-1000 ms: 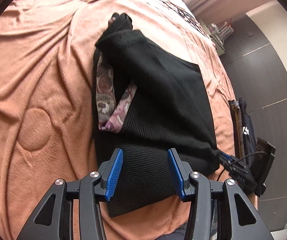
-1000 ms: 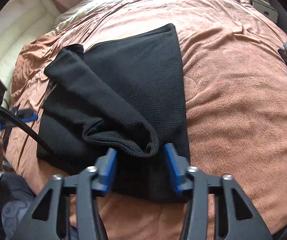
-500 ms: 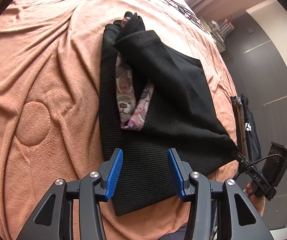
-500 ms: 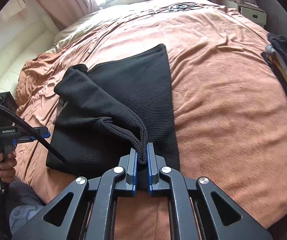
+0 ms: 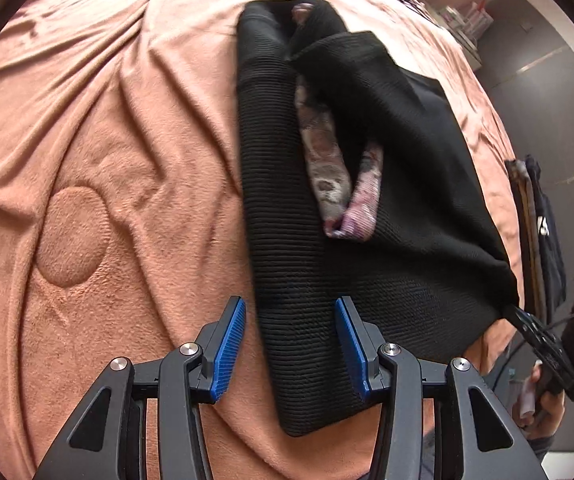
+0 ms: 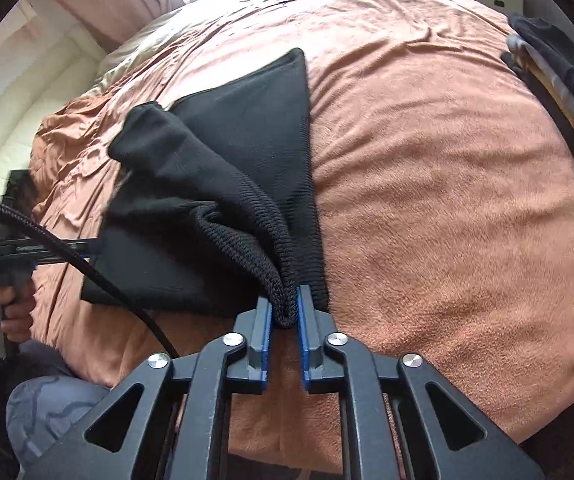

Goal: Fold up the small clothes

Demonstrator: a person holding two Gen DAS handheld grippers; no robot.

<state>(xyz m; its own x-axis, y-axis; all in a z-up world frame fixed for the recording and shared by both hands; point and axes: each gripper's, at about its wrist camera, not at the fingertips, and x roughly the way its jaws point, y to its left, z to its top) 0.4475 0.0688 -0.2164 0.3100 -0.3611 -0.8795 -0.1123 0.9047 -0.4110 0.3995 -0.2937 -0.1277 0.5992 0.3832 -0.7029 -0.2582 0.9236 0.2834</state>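
A black knit garment [image 5: 287,240] lies on an orange bed blanket [image 5: 107,160], with a patterned pink and grey lining [image 5: 327,168] showing in a fold. My left gripper [image 5: 290,344] is open, its blue pads over the garment's near edge, holding nothing. My right gripper [image 6: 284,312] is shut on the black sleeve cuff [image 6: 279,280] and lifts it off the garment [image 6: 247,128]. In the left wrist view the right gripper [image 5: 527,322] holds the sleeve end at the right.
The blanket [image 6: 447,200] covers the whole bed. A dark bag or clothing [image 6: 559,72] hangs at the bed's right side. A window and pale wall lie beyond the far end. The person's knee [image 6: 47,412] is at the near left edge.
My right gripper has closed on the sleeve cuff and pulled it back and up, stretching the sleeve. My left gripper has shifted left, toward the garment's left edge, and stays open.
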